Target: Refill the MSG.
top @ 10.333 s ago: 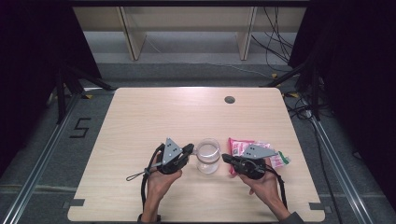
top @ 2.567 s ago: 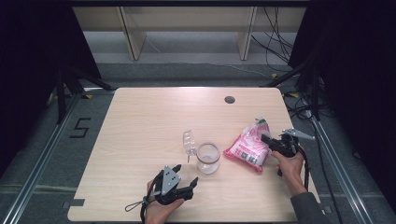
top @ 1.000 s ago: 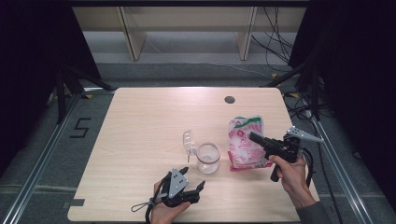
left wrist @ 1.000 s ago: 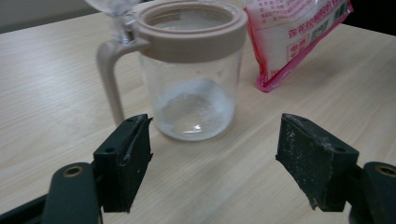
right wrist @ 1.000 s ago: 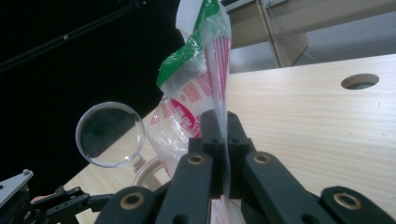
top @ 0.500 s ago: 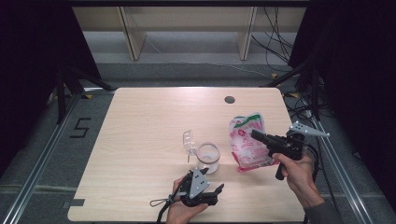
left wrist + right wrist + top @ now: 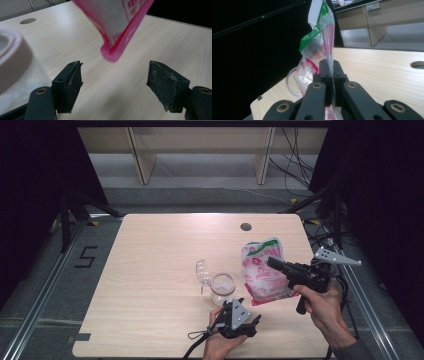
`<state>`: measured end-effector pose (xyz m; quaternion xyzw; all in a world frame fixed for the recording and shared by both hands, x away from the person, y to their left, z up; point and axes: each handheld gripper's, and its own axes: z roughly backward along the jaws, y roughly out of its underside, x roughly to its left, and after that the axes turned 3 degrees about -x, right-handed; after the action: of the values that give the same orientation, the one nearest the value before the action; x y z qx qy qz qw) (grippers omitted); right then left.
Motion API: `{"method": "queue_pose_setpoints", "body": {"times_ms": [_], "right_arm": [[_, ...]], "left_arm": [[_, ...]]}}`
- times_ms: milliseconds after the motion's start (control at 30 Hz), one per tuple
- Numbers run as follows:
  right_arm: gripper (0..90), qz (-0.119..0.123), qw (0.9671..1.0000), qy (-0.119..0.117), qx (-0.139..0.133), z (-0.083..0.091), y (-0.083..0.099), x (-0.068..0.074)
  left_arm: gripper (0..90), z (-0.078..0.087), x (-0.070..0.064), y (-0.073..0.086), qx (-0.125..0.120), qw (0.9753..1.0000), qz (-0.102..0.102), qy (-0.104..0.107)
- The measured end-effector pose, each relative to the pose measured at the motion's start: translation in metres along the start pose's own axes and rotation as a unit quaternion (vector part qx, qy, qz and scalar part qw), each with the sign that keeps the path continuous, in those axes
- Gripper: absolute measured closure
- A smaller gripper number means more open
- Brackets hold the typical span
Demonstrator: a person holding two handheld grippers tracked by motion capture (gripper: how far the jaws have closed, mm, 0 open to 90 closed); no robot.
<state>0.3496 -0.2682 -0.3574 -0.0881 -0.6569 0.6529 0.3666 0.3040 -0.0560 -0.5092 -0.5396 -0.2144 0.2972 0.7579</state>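
Observation:
A pink and white bag (image 7: 261, 272) with a green top hangs upright over the table, just right of an open glass jar (image 7: 222, 288). My right gripper (image 7: 272, 262) is shut on the bag's side; in the right gripper view its jaws pinch the film (image 7: 332, 65). Near the front edge, my left gripper (image 7: 246, 322) stands open below the bag. In the left gripper view the bag's pink bottom corner (image 7: 115, 48) hangs just beyond the gap between the open jaws (image 7: 115, 68), and the jar's rim (image 7: 11, 58) sits at the left.
A clear lid (image 7: 202, 270) lies just left of the jar. A round cable hole (image 7: 245, 226) sits at the table's far side. Cables and dark stands flank the table.
The jar's lid came off and now lies beside it. My right gripper lifted the bag upright and brought it toward the jar. My left gripper slid right along the front edge, under the bag.

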Motion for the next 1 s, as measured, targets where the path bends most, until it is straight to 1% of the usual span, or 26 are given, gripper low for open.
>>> {"method": "queue_pose_setpoints", "body": {"times_ms": [33, 67, 100, 133, 167, 233, 267, 300, 333, 400, 433, 467, 500, 533, 567, 600, 633, 667, 700, 767, 800, 833, 900, 933, 967, 1000], "right_arm": [[90.0, 0.003, 1.0, -0.001, -0.001, 0.0, -0.001, 0.003], [90.0, 0.008, 1.0, -0.003, -0.002, 0.0, -0.001, 0.005], [90.0, -0.002, 1.0, -0.005, 0.0, 0.0, -0.001, 0.009], [90.0, 0.009, 0.9999, -0.009, 0.003, 0.0, -0.002, 0.01], [90.0, 0.013, 0.9999, -0.007, 0.002, 0.0, -0.002, 0.011], [90.0, 0.015, 0.9998, -0.011, 0.006, 0.0, -0.001, 0.014], [90.0, 0.014, 0.9998, -0.01, 0.007, 0.0, 0.0, 0.017], [90.0, 0.016, 0.9997, -0.012, 0.011, -0.001, 0.0, 0.018], [90.0, 0.014, 0.9998, -0.01, 0.013, -0.001, 0.001, 0.019], [90.0, 0.022, 0.9996, -0.008, 0.016, -0.003, 0.002, 0.02], [90.0, 0.024, 0.9995, -0.005, 0.018, -0.004, 0.003, 0.02], [90.0, 0.028, 0.9994, -0.005, 0.018, -0.005, 0.003, 0.02], [90.0, 0.028, 0.9994, -0.003, 0.019, -0.005, 0.003, 0.02], [90.0, 0.033, 0.9993, 0.0, 0.019, -0.006, 0.003, 0.019], [90.0, 0.024, 0.9994, 0.0, 0.024, -0.006, 0.002, 0.02], [90.0, 0.037, 0.9991, 0.002, 0.021, -0.007, 0.002, 0.018], [90.0, 0.029, 0.9992, 0.005, 0.027, -0.007, 0.001, 0.02], [90.0, 0.03, 0.999, 0.007, 0.033, -0.007, 0.0, 0.022], [90.0, 0.047, 0.9983, 0.011, 0.032, -0.009, -0.002, 0.02], [90.0, 0.053, 0.9977, 0.014, 0.039, -0.011, -0.004, 0.021], [90.0, 0.053, 0.9977, 0.018, 0.038, -0.013, -0.004, 0.021], [90.0, 0.063, 0.9971, 0.016, 0.039, -0.014, -0.005, 0.021], [90.0, 0.06, 0.997, 0.017, 0.045, -0.017, -0.006, 0.022], [90.0, 0.066, 0.9966, 0.021, 0.046, -0.019, -0.007, 0.022], [90.0, 0.059, 0.9968, 0.022, 0.05, -0.02, -0.008, 0.023], [90.0, 0.062, 0.9965, 0.023, 0.051, -0.022, -0.009, 0.022]], "left_arm": [[28.2, -0.002, -0.001, -0.001, -0.001, 1.0, 0.0, -0.005], [28.8, -0.003, -0.003, -0.001, -0.011, 0.9999, 0.01, -0.003], [31.1, -0.003, -0.004, -0.002, -0.02, 0.9997, 0.012, -0.006], [32.4, -0.004, -0.003, -0.003, -0.029, 0.9995, -0.004, -0.012], [33.2, -0.005, -0.004, -0.004, -0.036, 0.9992, -0.005, -0.017], [38.9, -0.004, -0.001, -0.006, -0.028, 0.9988, -0.028, -0.027], [41.1, -0.005, -0.002, -0.006, -0.038, 0.9986, -0.022, -0.029], [44.8, -0.005, -0.003, -0.007, -0.042, 0.9984, -0.029, -0.026], [48.6, -0.005, -0.004, -0.006, -0.046, 0.9983, -0.027, -0.023], [57.1, -0.007, -0.005, -0.005, -0.057, 0.9976, -0.022, -0.032], [60.8, -0.007, -0.005, -0.004, -0.061, 0.9977, -0.011, -0.027], [63.6, -0.009, -0.006, -0.003, -0.079, 0.9966, 0.006, -0.021], [64.3, -0.009, -0.005, -0.002, -0.08, 0.9965, 0.007, -0.021], [64.9, -0.009, -0.005, -0.002, -0.078, 0.9966, 0.0, -0.026], [65.6, -0.009, -0.005, -0.002, -0.077, 0.9968, 0.004, -0.024], [65.9, -0.01, -0.005, -0.003, -0.077, 0.9968, 0.008, -0.02], [66.4, -0.01, -0.005, -0.003, -0.079, 0.9967, 0.007, -0.018], [67.1, -0.01, -0.006, -0.003, -0.082, 0.9965, 0.004, -0.019], [67.7, -0.01, -0.006, -0.003, -0.082, 0.9965, 0.007, -0.016], [68.4, -0.011, -0.007, -0.003, -0.09, 0.9957, 0.018, -0.008], [68.7, -0.009, -0.004, -0.003, -0.072, 0.9973, -0.001, -0.014], [69.0, -0.008, -0.003, -0.003, -0.071, 0.9974, -0.007, -0.014], [69.3, -0.009, -0.003, -0.004, -0.073, 0.9973, 0.006, -0.008], [69.3, -0.009, -0.002, -0.004, -0.074, 0.9972, 0.011, -0.007], [69.4, -0.009, -0.002, -0.004, -0.077, 0.9969, 0.014, -0.008], [69.6, -0.009, -0.002, -0.004, -0.078, 0.9969, 0.011, -0.006]]}}
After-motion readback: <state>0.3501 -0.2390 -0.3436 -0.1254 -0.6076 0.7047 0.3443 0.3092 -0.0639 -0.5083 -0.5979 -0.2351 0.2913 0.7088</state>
